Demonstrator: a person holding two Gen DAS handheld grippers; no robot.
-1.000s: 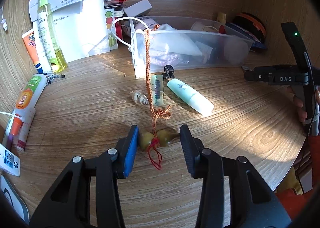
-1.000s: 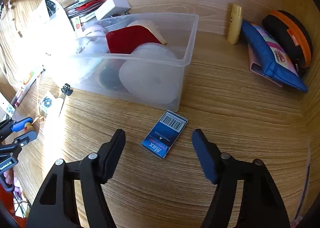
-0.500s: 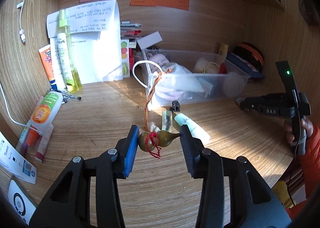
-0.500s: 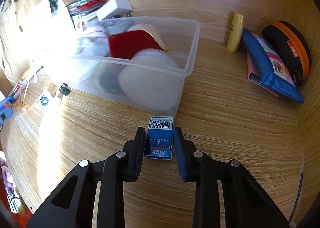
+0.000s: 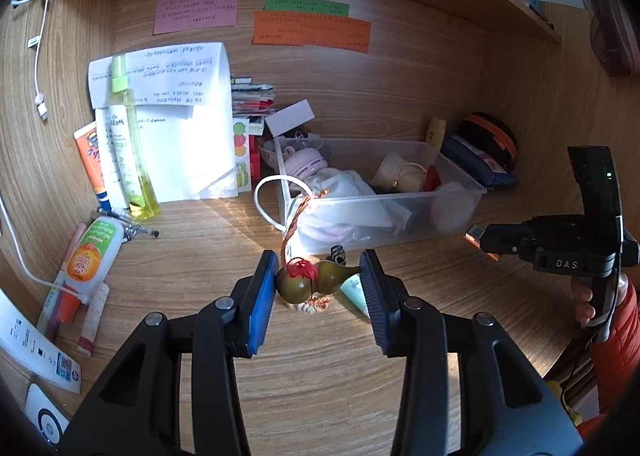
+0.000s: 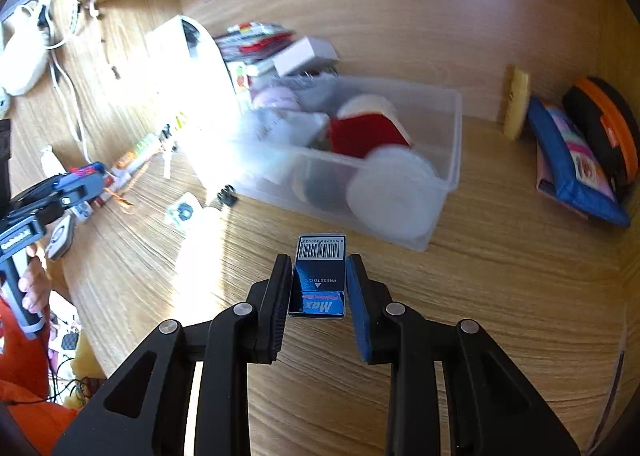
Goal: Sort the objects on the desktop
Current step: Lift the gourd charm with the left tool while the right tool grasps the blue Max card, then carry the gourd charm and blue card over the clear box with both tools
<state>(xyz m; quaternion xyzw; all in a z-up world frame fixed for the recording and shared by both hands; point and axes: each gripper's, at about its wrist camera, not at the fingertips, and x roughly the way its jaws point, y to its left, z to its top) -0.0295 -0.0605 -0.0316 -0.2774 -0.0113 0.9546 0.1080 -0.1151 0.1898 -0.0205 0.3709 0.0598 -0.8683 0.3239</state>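
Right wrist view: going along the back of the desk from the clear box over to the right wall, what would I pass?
Clear plastic bin → small yellow tube standing against the back wall → blue zip pouch → black and orange round case in the corner.

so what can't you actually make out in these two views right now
- Left wrist view: the gourd charm, gripped in the left gripper, covers the small things lying on the desk behind it; only scraps show.
- Left wrist view: writing on the sticky notes is too small to read.
- Right wrist view: motion blur and sun glare smear the contents of the clear bin's left half.
- Right wrist view: the blue box, held by the right gripper, has its sides hidden by the fingers.
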